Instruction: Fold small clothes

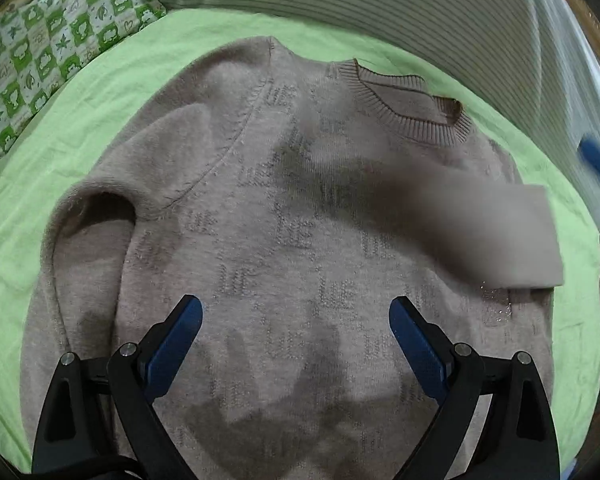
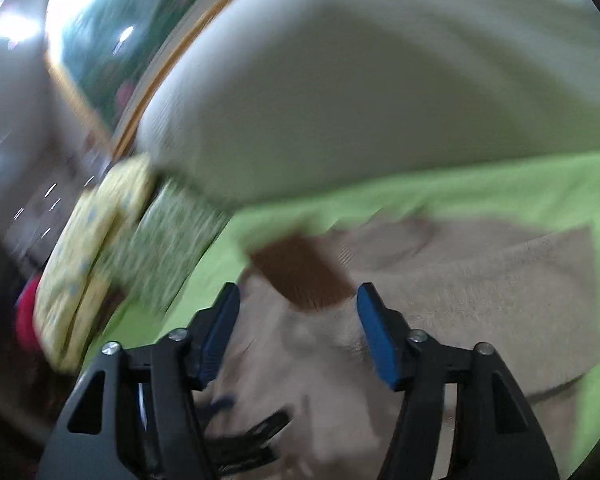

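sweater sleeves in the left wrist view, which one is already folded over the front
The sleeve with the straight cuff on the picture's right lies across the sweater chest. The other sleeve hangs down along the body's side.

Right wrist view all motion-smeared; sweater [image 2: 440, 288] detail lost. Left wrist: one sleeve [image 1: 472, 224] blurred, sweater hem cut off, blue object [image 1: 598, 160] at edge, possibly gripper.

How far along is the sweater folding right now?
Early stage. Done: the beige sweater lies flat on the green sheet, with its right sleeve folded across the chest. In hand: nothing; the left gripper and right gripper are open. Left: the other sleeve and the body folds.
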Demonstrator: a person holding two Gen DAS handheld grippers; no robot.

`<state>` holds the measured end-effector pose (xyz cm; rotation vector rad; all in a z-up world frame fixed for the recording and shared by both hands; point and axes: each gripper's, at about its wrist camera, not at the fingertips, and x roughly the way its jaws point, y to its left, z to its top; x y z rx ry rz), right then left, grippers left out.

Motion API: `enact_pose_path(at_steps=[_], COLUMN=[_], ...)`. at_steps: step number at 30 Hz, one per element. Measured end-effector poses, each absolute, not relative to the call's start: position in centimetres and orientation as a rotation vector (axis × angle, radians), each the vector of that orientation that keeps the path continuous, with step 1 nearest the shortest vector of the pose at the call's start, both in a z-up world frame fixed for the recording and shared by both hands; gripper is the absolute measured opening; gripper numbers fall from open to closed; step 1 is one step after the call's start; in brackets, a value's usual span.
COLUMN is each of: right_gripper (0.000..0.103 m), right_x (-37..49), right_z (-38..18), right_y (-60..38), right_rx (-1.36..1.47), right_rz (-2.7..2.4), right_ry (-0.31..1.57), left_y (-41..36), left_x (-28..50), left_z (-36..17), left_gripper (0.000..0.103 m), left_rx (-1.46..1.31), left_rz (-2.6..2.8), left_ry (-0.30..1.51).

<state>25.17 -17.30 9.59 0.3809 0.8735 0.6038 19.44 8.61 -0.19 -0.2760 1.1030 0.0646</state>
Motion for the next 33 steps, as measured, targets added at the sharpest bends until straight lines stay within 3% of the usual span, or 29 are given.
enact_pose_path(at_steps=[13, 14, 16, 17, 19, 24, 30, 32, 33], right_gripper=[0.064, 0.064, 0.064, 0.065, 0.065, 0.065, 0.065, 0.065, 0.065], right_x=[25.6, 25.7, 26.2, 26.2, 26.6, 28.6, 31.6, 32.3, 32.4], right_z=[3.1, 3.0, 2.2, 2.1, 2.0, 1.2, -1.4, -2.1, -2.0], right_y=[-36.9, -37.3, -39.4, -39.3, -40.3, -39.9, -37.3, -36.6, -36.6], right_rx=[0.531, 0.541, 0.561, 0.56, 0.563, 0.55, 0.516, 0.51, 0.516], right_rz=[0.024, 0.004, -0.029, -0.04, -0.055, -0.067, -0.031, -0.025, -0.02], right_ry=[0.977, 0.979, 0.975, 0.974, 0.968, 0.956, 1.03, 1.046, 1.041], left_y=[9.3, 9.0, 8.3, 8.2, 8.7, 11.7, 15.0, 15.6, 15.7], left_x=[26.6, 27.1, 27.7, 28.0, 27.8, 24.6, 23.9, 23.4, 23.1], left_z=[-4.0, -3.8, -2.9, -2.5, -1.2, 3.0, 0.5, -0.1, -0.4], left_gripper=[0.093, 0.087, 0.036, 0.026, 0.016, 0.006, 0.002, 0.013, 0.033], left_rx=[-0.616, -0.594, -0.505, -0.484, -0.495, -0.43, -0.487, -0.545, -0.579], left_rz=[0.157, 0.154, 0.14, 0.115, 0.083, 0.123, 0.198, 0.158, 0.135], left_ry=[1.124, 1.102, 1.083, 1.074, 1.035, 0.856, 0.916, 0.963, 0.991])
